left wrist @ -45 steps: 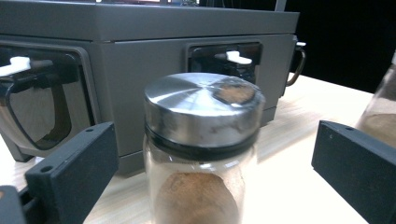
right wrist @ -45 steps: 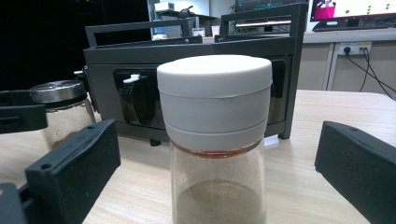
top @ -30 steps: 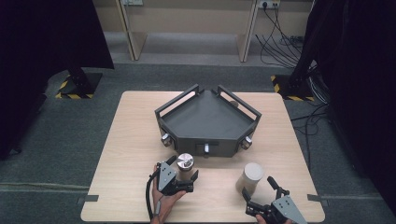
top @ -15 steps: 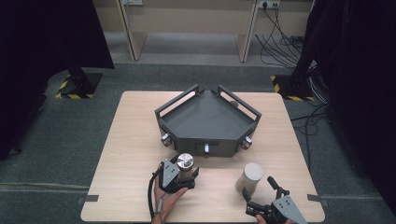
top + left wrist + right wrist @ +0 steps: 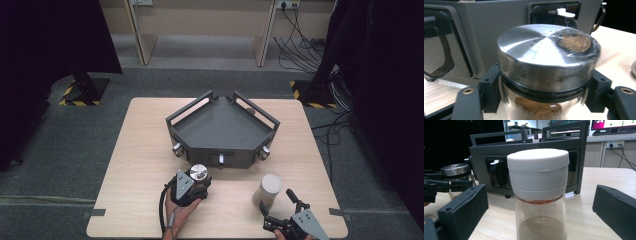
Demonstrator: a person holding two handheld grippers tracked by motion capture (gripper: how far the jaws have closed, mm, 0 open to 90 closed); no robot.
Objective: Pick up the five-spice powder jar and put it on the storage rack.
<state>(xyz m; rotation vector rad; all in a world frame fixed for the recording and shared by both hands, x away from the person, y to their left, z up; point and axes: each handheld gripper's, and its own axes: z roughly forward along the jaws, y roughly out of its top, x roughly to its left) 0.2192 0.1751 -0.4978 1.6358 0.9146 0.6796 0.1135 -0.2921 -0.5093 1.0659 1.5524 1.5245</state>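
Observation:
A glass jar with a shiny metal lid (image 5: pixel 198 172) stands near the table's front edge, left of centre. My left gripper (image 5: pixel 199 181) is shut on it just under the lid. In the left gripper view the metal-lidded jar (image 5: pixel 546 57) sits tight between both jaws and holds brown powder. To the right stands a white-lidded jar (image 5: pixel 270 188) with brownish powder. My right gripper (image 5: pixel 278 202) is open around it from the front. In the right gripper view the white-lidded jar (image 5: pixel 539 182) is centred between the jaws, with a gap on each side.
A dark grey angular tray (image 5: pixel 222 150) with raised handles and front knobs occupies the table's middle, just behind both jars. A white latch (image 5: pixel 565 11) shows on its front wall. Cables lie on the floor at the far right.

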